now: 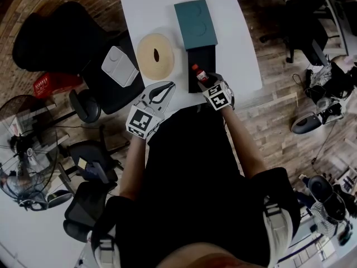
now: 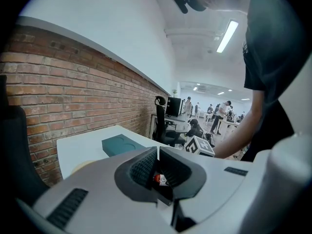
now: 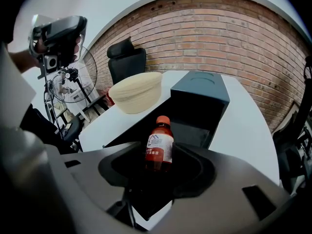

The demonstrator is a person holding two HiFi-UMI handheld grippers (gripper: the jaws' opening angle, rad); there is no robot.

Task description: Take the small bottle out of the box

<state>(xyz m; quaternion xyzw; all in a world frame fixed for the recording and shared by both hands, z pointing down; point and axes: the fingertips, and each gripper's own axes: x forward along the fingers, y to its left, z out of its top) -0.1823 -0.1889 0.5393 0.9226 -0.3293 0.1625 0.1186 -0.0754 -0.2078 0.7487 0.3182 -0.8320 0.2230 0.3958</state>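
A white table (image 1: pixel 240 49) stands on a wood-plank floor beside a brick wall, with black office chairs (image 1: pixel 61 38) at its 9 o'clock side. On it lie a black box (image 1: pixel 202 57), a teal lid (image 1: pixel 195 24) touching it at 12 o'clock, and a cream bowl (image 1: pixel 155 56) at the box's 9 o'clock.

The small bottle (image 3: pixel 159 145) is at the near, 6 o'clock end of the box, right between the jaws of the right gripper (image 1: pixel 202 78). Those jaws stand wide, one on each side of the bottle's body, and do not clamp it. The left gripper (image 1: pixel 170 85) hangs at the bottle's 8 o'clock, apart from it, over the table's near edge. Its jaw tips meet and nothing is between them.

The bottle stands upright, long axis vertical, with its red cap pointing to 12 o'clock in the right gripper view and its white label facing that camera.

Its base is hidden behind the right gripper's body, so I cannot tell whether it rests inside the box or just at its edge. The box's inside is too dark to make out. In the left gripper view only the cap and a bit of the label show.
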